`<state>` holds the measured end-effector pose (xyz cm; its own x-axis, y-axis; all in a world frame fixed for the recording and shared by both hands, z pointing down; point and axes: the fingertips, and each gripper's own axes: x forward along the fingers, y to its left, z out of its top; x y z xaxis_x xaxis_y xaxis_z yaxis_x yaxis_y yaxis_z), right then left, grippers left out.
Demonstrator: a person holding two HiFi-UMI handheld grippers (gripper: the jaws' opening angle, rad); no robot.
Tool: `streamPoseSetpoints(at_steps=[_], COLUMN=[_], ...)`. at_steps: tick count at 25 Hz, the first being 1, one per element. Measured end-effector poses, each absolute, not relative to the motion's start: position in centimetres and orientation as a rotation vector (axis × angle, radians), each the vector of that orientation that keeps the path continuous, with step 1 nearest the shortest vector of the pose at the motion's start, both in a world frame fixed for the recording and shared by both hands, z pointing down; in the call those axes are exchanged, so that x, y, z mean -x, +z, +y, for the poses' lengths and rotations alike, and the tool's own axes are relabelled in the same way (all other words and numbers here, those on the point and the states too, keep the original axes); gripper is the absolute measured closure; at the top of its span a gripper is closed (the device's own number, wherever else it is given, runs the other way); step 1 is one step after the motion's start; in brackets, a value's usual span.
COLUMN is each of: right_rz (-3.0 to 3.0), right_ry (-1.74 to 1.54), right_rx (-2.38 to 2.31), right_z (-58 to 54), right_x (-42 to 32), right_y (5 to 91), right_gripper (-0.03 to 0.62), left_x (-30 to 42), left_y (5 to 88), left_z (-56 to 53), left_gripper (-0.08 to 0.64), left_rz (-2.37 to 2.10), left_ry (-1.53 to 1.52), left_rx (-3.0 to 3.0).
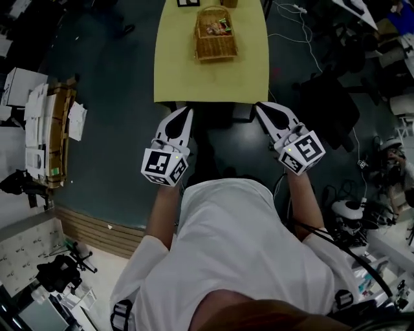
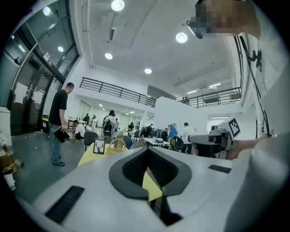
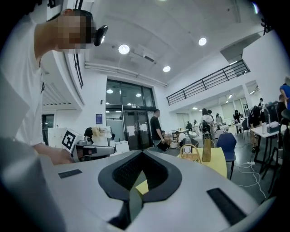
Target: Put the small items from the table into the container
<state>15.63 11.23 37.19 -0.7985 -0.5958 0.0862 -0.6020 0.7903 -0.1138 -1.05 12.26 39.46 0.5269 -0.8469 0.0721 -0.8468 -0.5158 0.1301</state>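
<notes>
A person is holding the left hand-held gripper [image 1: 187,111] and the right hand-held gripper [image 1: 261,106] level in front of the torso. Each has its jaws pressed together with nothing between them, and both are pointing toward the wicker basket [image 1: 215,40]. The two are hanging well short of the basket, one to either side of its line, off the near edge of the yellow counter [image 1: 174,71] that is carrying it. The small items [image 1: 217,27] are lying inside the basket, and no loose piece is showing on the counter in front of it or beside it. Just beyond the basket, a framed picture [image 1: 188,2] is standing at the far edge. Empty, closed jaws held this far from the basket suggest the collecting is finished, or at least not under way, since nothing within reach is waiting to be picked up.
</notes>
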Motion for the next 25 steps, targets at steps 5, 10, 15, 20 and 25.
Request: streamPoseSetpoints(at_steps=[5, 10, 15, 20, 25], right_rz=[-2.937, -2.926, -2.922, -2.934, -2.942], right_ry=[0.265, 0.299, 0.316, 0.3, 0.294], right_rx=[-1.013, -1.1, -1.194, -1.191, -1.167], right_z=[13.5, 14.8, 15.3, 15.9, 16.9], right_x=[-14.2, -11.9, -9.5, -6.8, -5.4], right_y=[36.3, 34.7, 32.9, 31.9, 31.9], right_gripper=[0.578, 0.578, 0.578, 0.578, 0.578], left_x=[2.2, 5.2, 7.0, 8.6, 8.8], left_y=[36.9, 34.2, 32.4, 31.4, 31.7], left_z=[16.1, 17.5, 17.7, 17.6, 17.9], left_gripper=[0.552, 0.552, 0.552, 0.552, 0.552], left_rz=[-1.466, -1.465, -1.408, -1.376, -1.361], left_ry=[-0.002, -0.01, 0.046, 0.04, 0.015], left_rx=[-2.657, -2.72, -2.767, -2.8, -2.803])
